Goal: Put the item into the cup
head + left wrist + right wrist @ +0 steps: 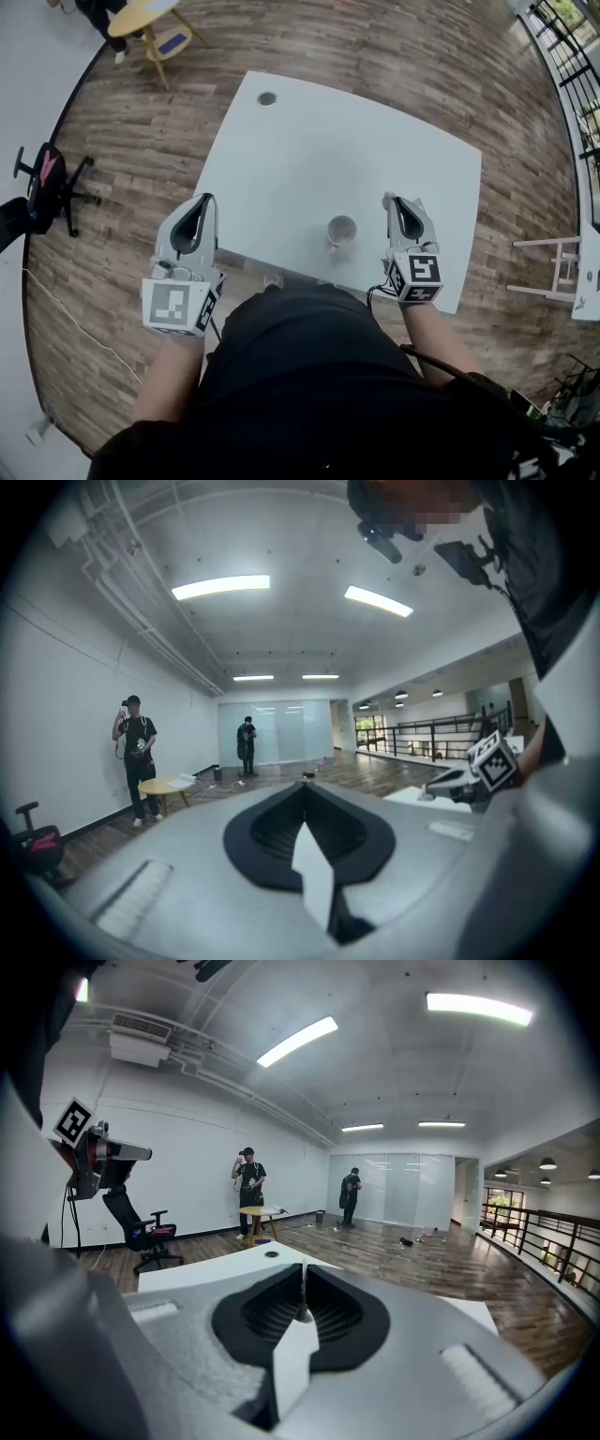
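So the small pale grey round cup [341, 230] sits upright near the front edge of the white rectangular table [309, 150], between the two grippers and closer to the right gripper [387, 198]. That one's jaws are pinched down to a thin slit, with a tiny pale bit [305, 1313] in it; can't tell if it's the item. The left gripper [206, 198] is at the near left corner, jaws together, nothing in them.

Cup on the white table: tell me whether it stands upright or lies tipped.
Upright. In the head view the cup stands on the table with its round mouth facing up.
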The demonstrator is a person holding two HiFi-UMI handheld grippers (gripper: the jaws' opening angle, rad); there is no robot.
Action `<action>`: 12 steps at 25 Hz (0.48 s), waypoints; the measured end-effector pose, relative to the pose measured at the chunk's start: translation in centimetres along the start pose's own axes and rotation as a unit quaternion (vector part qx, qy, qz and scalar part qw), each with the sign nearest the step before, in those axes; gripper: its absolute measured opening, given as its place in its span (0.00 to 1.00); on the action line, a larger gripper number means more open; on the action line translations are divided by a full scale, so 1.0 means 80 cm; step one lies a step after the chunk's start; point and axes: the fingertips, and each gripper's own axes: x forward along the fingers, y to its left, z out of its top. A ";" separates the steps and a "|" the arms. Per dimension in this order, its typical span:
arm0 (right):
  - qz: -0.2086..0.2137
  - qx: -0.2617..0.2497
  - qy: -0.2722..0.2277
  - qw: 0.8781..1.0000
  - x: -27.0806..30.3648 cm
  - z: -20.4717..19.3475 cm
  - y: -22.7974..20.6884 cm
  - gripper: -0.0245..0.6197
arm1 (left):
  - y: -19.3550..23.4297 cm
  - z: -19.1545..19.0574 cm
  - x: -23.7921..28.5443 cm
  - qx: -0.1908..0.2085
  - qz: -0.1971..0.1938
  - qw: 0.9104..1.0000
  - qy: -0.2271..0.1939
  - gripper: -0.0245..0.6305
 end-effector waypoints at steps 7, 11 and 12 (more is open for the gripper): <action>0.036 -0.008 -0.003 0.999 0.015 0.005 0.032 0.07 | 0.009 0.000 -0.009 0.002 0.013 1.000 0.002 0.04; 0.051 -0.009 -0.003 0.999 0.019 0.006 0.047 0.07 | 0.015 -0.005 -0.014 -0.003 0.019 1.000 0.007 0.04; 0.055 -0.008 -0.004 0.998 0.020 0.007 0.050 0.07 | 0.016 -0.004 -0.014 -0.002 0.020 1.000 0.006 0.04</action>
